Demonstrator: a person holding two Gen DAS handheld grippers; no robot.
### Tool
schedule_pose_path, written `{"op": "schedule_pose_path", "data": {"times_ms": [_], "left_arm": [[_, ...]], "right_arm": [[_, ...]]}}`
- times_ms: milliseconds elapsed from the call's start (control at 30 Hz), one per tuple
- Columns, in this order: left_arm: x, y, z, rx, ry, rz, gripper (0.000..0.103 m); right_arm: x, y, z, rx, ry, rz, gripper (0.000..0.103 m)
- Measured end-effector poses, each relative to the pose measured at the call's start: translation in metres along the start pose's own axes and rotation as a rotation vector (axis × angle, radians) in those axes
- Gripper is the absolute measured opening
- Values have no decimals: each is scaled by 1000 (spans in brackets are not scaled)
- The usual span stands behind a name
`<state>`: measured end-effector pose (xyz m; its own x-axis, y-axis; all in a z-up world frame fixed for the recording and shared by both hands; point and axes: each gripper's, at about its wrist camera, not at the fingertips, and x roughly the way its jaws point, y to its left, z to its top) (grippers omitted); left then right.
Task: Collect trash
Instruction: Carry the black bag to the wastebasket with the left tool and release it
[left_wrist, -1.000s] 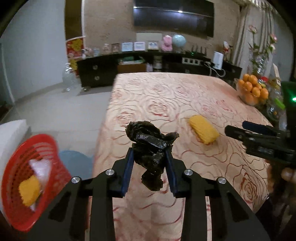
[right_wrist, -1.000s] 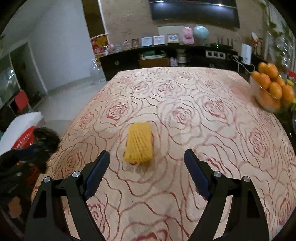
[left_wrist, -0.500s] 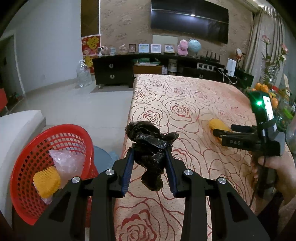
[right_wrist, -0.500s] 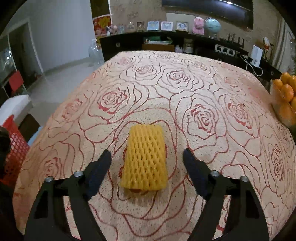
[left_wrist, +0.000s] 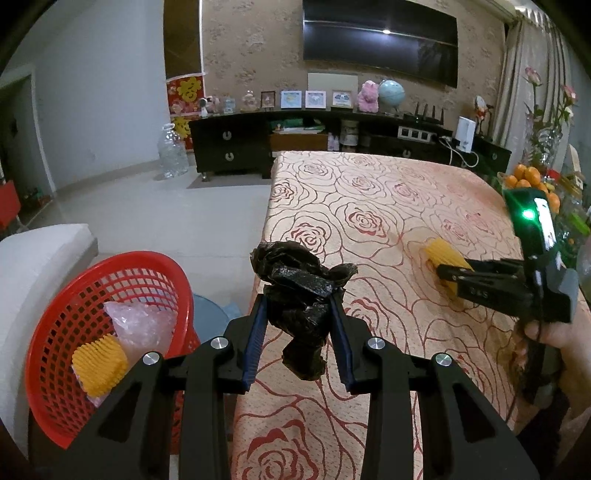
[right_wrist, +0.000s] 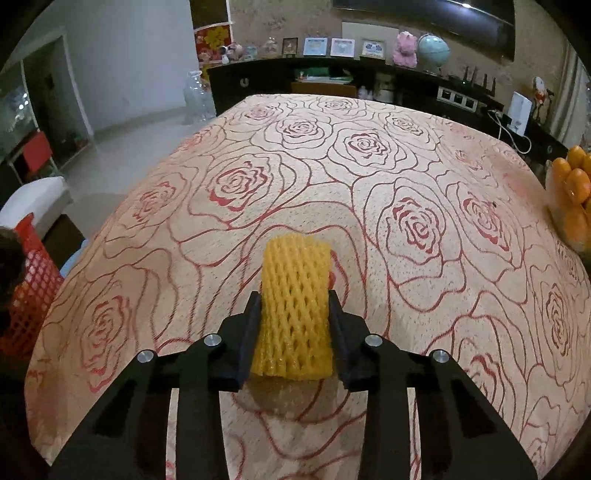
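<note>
My left gripper (left_wrist: 299, 321) is shut on a crumpled black plastic bag (left_wrist: 299, 291) and holds it above the table's left edge. A red mesh basket (left_wrist: 55, 369) stands lower left, beside the table, with a yellow foam net (left_wrist: 98, 363) and clear plastic wrap (left_wrist: 142, 325) inside. My right gripper (right_wrist: 293, 317) is shut on a yellow foam fruit net (right_wrist: 295, 306) on the rose-patterned tablecloth (right_wrist: 369, 177). The right gripper also shows in the left wrist view (left_wrist: 448, 271), with the net (left_wrist: 441, 253) at its tips.
A bowl of oranges (right_wrist: 574, 192) stands at the table's right edge. A dark TV cabinet (left_wrist: 332, 144) with ornaments runs along the far wall. A large water bottle (left_wrist: 171, 155) stands on the floor. A white cushion (left_wrist: 33, 266) lies behind the basket.
My right gripper moved forward over the yellow foam net and closed on it. My left gripper swung left with the black bag, bringing the red basket nearer.
</note>
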<state>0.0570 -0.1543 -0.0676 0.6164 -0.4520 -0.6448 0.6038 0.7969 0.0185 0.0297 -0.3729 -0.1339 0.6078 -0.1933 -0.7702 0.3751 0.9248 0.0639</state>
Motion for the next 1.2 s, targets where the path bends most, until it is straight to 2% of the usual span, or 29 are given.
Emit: {"op": "schedule_pose_path", "data": {"times_ms": [233,500,1200], "left_arm": [[-5,-3,3,3,-19,8,32],[-11,-6,3,22,-38,31,32],[-28,16,7,-15,-81,72,32]], "right_arm": [[-44,12,-7,-7,-65,60,34],[-75,31,-7,-19,-114,126,34],[-102,81,-12,-122,-153,217,34]]}}
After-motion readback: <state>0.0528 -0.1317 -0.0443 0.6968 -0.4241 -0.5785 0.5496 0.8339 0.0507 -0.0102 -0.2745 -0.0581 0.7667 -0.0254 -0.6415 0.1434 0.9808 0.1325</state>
